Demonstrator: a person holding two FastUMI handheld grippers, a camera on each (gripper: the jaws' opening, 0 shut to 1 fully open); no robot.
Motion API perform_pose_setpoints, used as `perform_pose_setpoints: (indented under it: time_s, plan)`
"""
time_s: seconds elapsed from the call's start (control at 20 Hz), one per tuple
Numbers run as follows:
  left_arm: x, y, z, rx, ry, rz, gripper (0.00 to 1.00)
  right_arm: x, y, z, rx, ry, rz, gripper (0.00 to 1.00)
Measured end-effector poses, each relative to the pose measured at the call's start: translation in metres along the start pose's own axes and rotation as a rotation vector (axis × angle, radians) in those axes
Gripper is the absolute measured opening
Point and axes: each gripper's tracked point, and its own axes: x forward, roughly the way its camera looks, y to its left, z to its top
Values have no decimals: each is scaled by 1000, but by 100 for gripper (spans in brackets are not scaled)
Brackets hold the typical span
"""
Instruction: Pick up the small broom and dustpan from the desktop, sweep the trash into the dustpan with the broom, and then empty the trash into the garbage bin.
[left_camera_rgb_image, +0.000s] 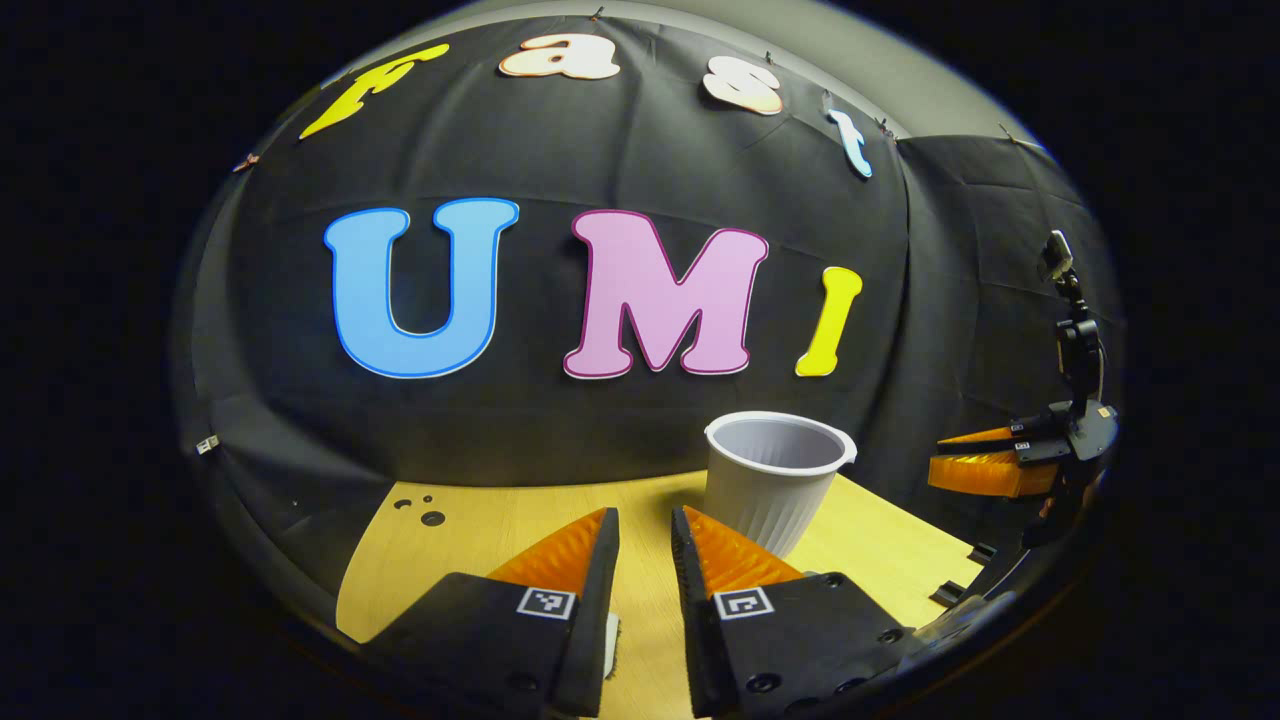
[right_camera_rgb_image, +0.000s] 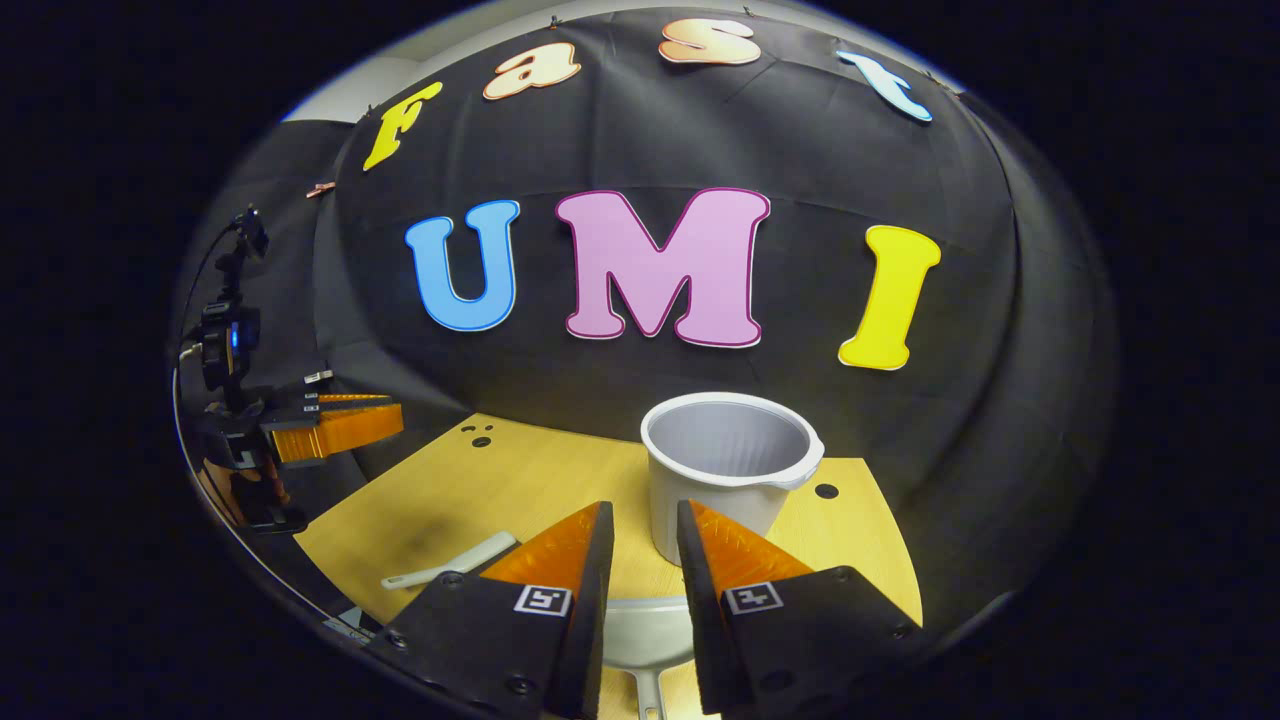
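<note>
The wooden bench (right_camera_rgb_image: 560, 480) carries a white ribbed bin (right_camera_rgb_image: 730, 470) at 12 o'clock from the right gripper (right_camera_rgb_image: 645, 520), whose fingers stand slightly parted, holding nothing. The dustpan (right_camera_rgb_image: 645, 630) lies under them at 6 o'clock; the pale broom (right_camera_rgb_image: 450, 565) lies at 9 o'clock. The left gripper (left_camera_rgb_image: 645, 525) is likewise parted and empty, bin at 1 o'clock.

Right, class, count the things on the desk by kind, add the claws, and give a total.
garbage bin: 1
dustpan: 1
small broom: 1
claws, left claw and right claw: 2
Total: 5
</note>
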Motion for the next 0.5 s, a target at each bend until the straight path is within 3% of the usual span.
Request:
perform_pose_setpoints:
  time_s: [0.5]
  plan:
    - [2,2,-2,32,27,-9,36,7,11,6,-18,-1,28,41]
